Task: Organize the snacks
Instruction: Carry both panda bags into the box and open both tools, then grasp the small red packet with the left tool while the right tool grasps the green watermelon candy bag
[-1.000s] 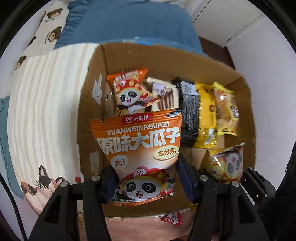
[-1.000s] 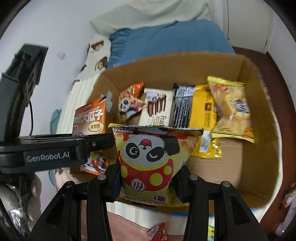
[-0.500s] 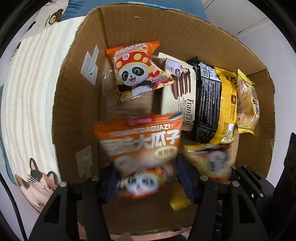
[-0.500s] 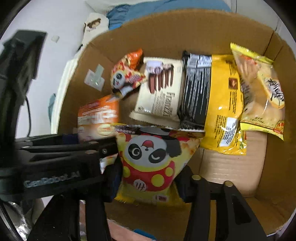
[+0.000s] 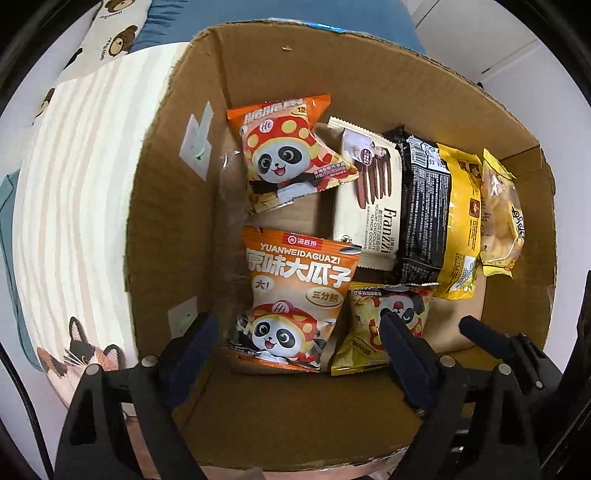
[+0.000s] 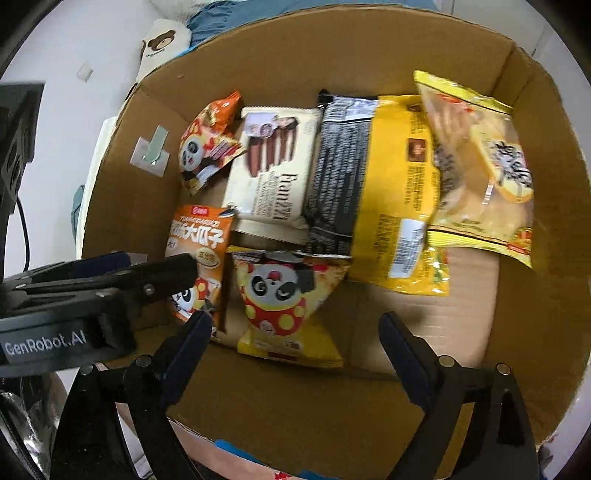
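Note:
A cardboard box holds the snacks. The orange sunflower-seed bag lies on the box floor at the near left. My left gripper is open just above its lower end. The yellow panda bag lies beside it. My right gripper is open over its near end. Further back lie a small orange panda bag, a white Franzzi cookie pack, a black-and-yellow pack and a yellow bread bag.
The box sits on a striped cloth with a cat print. A blue cushion and a bear-print pillow lie behind it. The left gripper's body crosses the left side of the right wrist view. Bare box floor shows at the near right.
Both grippers lowered their bags into the box and opened. The orange bag and the yellow panda bag now lie released on the box floor.

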A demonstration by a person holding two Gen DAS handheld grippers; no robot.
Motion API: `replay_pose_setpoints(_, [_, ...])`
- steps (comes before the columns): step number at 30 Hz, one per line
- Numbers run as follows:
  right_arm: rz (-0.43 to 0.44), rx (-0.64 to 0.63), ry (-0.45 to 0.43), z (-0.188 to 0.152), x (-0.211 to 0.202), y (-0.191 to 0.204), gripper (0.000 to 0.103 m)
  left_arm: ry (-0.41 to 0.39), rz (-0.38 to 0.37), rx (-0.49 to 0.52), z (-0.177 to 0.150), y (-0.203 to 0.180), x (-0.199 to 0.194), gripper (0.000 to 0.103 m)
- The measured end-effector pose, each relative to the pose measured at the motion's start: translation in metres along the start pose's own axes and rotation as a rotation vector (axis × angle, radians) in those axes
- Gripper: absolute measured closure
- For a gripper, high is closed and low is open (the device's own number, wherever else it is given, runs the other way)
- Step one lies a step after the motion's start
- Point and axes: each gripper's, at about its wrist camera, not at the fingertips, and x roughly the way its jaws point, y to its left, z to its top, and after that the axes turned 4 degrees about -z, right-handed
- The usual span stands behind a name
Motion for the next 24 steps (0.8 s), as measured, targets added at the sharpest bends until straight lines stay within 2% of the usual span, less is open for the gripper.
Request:
replay_pose_setpoints(8, [-0.054, 0.021, -0.065, -0.004, -0.03, -0.02, 0.009, -0.073, 0.007, 0.018, -0.018, -0.001, -0.025, 0.013])
replay_pose_setpoints(14, [-0.07, 0.036, -0.189, -0.024, -0.078, -0.026, 0.009, -0.229, 0.013, 0.048, -0.043, -0.011, -0.071, 0.013])
replay_pose_setpoints(19, [-0.065, 0.045, -0.316, -0.053, -0.131, -0.023, 0.009, -0.391, 0.009, 0.093, -0.083, -0.022, -0.119, 0.013])
replay_pose_setpoints(24, [-0.008, 0.071, -0.397, -0.095, -0.174, -0.023, 0.009, -0.458, -0.027, 0.133, -0.119, -0.036, -0.141, 0.013])
